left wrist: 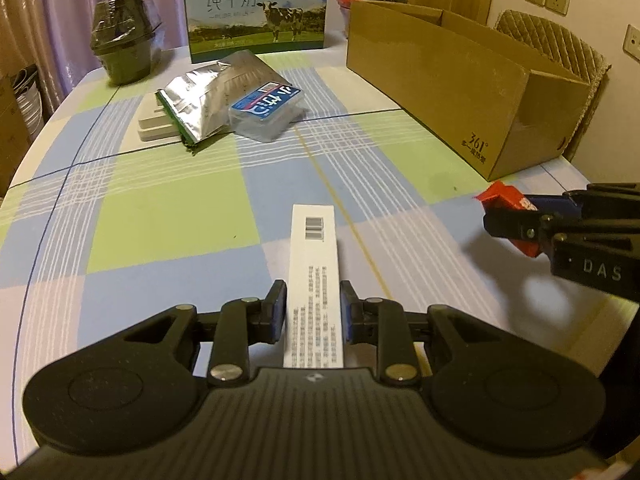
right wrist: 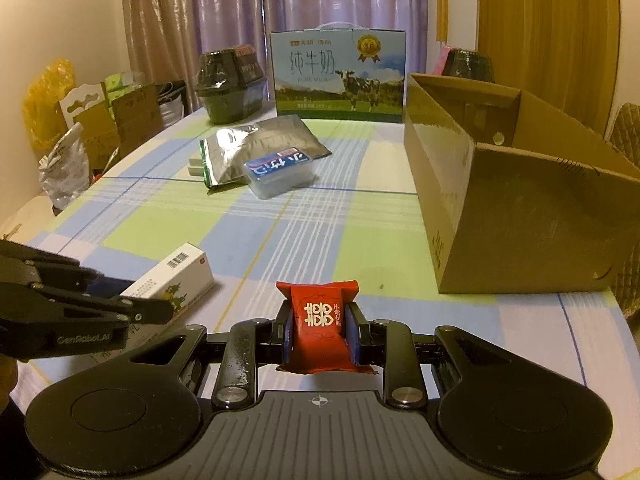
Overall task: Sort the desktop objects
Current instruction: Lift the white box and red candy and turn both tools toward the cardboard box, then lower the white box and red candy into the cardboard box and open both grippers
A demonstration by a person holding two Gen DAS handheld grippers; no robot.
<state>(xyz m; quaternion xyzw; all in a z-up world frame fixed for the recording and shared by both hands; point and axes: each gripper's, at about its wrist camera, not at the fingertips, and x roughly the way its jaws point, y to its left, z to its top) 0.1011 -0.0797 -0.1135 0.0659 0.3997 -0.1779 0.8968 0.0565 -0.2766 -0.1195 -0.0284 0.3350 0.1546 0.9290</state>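
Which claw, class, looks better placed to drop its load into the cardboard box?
Probably the right claw: the cardboard box sits just ahead to its right, nothing between. The left claw is farther off.

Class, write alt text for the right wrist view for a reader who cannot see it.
The right gripper clamps a red snack packet above a checked tablecloth. An open cardboard box stands to the right; the left gripper holds a white carton.
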